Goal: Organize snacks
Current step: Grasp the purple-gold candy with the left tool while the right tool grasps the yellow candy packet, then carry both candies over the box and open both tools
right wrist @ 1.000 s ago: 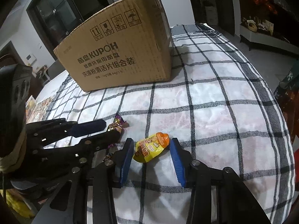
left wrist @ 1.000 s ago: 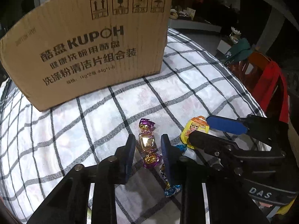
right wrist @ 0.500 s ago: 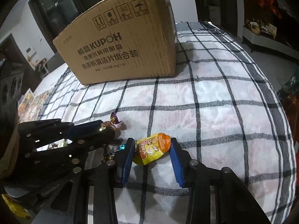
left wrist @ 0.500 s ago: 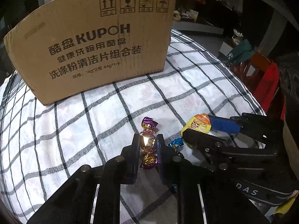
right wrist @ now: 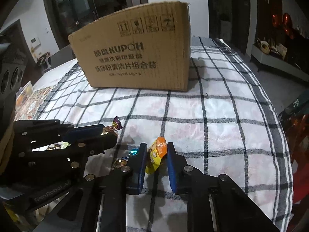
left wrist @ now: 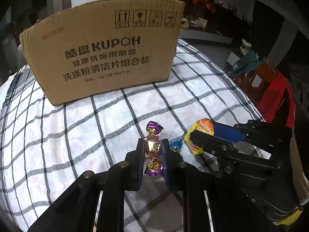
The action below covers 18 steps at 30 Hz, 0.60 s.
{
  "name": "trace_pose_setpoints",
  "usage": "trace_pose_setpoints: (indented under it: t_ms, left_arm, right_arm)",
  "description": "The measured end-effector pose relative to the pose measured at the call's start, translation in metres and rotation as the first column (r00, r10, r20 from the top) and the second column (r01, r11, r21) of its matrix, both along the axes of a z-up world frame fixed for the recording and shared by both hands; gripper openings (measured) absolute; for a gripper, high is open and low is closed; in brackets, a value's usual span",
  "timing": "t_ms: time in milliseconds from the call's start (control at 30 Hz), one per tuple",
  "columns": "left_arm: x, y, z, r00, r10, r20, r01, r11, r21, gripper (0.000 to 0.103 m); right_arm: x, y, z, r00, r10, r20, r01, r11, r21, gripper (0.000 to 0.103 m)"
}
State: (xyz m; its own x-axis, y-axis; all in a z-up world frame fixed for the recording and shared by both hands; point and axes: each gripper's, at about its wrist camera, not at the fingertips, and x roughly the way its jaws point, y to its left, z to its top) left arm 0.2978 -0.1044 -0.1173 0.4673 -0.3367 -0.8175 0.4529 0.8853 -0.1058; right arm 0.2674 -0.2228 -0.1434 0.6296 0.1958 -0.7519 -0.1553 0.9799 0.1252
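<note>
My left gripper (left wrist: 152, 145) is shut on a gold candy with purple twisted ends (left wrist: 152, 147), lifted a little off the checked tablecloth (left wrist: 81, 127). My right gripper (right wrist: 156, 150) is shut on a yellow and orange snack packet (right wrist: 156, 154), also raised. The packet shows in the left wrist view (left wrist: 200, 129), and the gold candy in the right wrist view (right wrist: 112, 129). A small blue-wrapped candy (left wrist: 176, 145) lies on the cloth between the two grippers. The open KUPOH cardboard box (left wrist: 104, 58) stands behind, also in the right wrist view (right wrist: 135, 54).
Another wrapped candy (right wrist: 118, 162) lies on the cloth under the grippers. More snack packets (right wrist: 29, 98) lie at the table's left edge. A red chair (left wrist: 276, 94) stands past the right edge of the table.
Both grippers have shut on their snacks and lifted them off the cloth. The box now looks farther and lower in both views.
</note>
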Motion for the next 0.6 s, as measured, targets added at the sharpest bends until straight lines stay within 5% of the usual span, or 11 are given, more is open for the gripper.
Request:
trace_pose_setpoints:
  t_ms: [600]
  left_arm:
    - [-0.020,0.020,0.065,0.992,0.053,0.117,-0.045,0.996,-0.073,0.018]
  right_arm:
    - [-0.011,-0.001,0.060,0.993,-0.007,0.114,0.000,0.998,0.061,0.021]
